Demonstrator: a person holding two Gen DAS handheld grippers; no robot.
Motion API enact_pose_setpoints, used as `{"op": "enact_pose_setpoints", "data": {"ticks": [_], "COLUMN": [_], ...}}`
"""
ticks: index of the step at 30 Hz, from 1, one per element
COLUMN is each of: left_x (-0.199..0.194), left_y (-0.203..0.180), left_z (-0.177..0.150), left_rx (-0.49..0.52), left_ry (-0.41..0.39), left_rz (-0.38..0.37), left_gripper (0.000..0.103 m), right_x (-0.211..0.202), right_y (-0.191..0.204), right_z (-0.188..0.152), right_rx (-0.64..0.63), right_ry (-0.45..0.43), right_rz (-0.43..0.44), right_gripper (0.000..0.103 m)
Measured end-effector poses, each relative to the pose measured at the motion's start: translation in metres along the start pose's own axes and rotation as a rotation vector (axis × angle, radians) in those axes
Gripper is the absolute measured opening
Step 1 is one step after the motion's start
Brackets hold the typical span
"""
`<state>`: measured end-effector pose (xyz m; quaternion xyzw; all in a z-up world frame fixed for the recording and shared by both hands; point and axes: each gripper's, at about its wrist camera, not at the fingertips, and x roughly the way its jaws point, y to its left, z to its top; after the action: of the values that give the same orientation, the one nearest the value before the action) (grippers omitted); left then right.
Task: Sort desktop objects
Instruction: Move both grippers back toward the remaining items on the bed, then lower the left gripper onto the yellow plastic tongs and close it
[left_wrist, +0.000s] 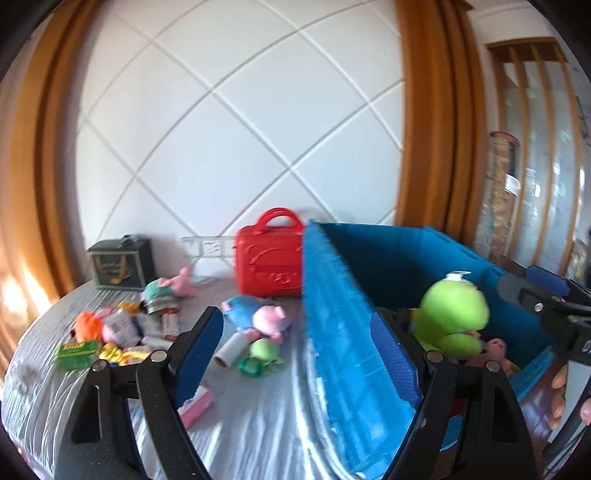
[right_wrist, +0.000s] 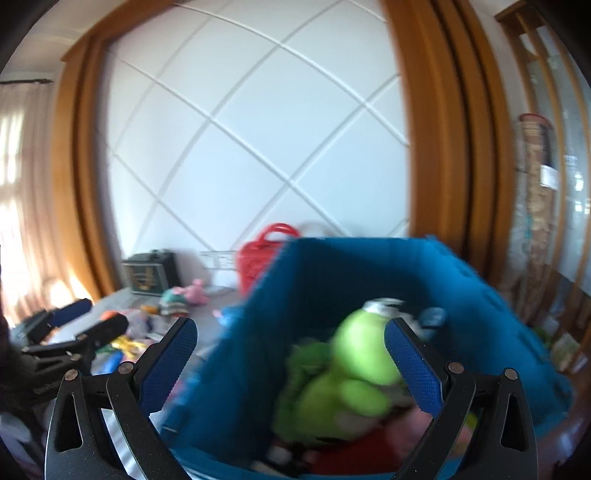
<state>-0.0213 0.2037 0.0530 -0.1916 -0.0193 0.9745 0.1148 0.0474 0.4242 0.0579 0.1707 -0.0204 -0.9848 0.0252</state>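
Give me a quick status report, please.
Both grippers, left and right, open, empty. Green plush in blue bin. Toys left on table.

Blue bin (left_wrist: 332, 332) stands tall along the tabletop's (left_wrist: 258, 424) right edge; its near wall blocks any level pass from the left. Bin interior crowded, green plush (left_wrist: 452, 317) piled high. Red case (left_wrist: 271, 258) blocks the back edge beside the bin. Toy clutter (left_wrist: 122, 328) fills the left side. Bare strip open along the front edge, left of the bin.
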Motion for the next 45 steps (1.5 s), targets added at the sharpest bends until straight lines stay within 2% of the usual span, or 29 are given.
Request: {"op": "enact_pose_setpoints", "data": {"ticks": [4,10,17,21,25,32,37,41,45], "left_x": [-0.004,-0.01,0.002,0.021,0.051,0.115,0.158,0.182,0.211], "left_y": [0.057,0.156,0.279,0.335,0.382,0.42,0.423,0.42,0.41], "left_z": [-0.006,-0.019,-0.034,-0.051,-0.081,-0.139,-0.164,-0.163,-0.147], "left_rx": [-0.057,-0.107,-0.115,-0.072,-0.12,-0.187,-0.174,-0.204,-0.209], "left_ry": [0.009,0.024,0.094,0.176,0.292,0.476,0.576,0.594,0.587], "left_rz": [0.077,0.156,0.207,0.227,0.225,0.219,0.208,0.163,0.161], "left_gripper": [0.082,0.082,0.082,0.082,0.082,0.081,0.071,0.07,0.07], "right_x": [0.009,0.028,0.077,0.115,0.159,0.241,0.288,0.306,0.321], "right_y": [0.041,0.114,0.202,0.229,0.233,0.231,0.226,0.225,0.227], "right_z": [0.004,0.007,0.0,-0.021,-0.053,-0.115,-0.152,-0.164,-0.165], "right_rx": [-0.014,-0.026,-0.003,0.047,0.109,0.176,0.233,0.24,0.208], "right_ry": [-0.016,-0.025,0.022,0.091,0.255,0.509,0.654,0.719,0.748], "right_rz": [0.048,0.071,0.041,-0.005,-0.045,-0.098,-0.088,-0.088,-0.097], "right_gripper": [0.103,0.103,0.103,0.103,0.103,0.103,0.103,0.103,0.103]}}
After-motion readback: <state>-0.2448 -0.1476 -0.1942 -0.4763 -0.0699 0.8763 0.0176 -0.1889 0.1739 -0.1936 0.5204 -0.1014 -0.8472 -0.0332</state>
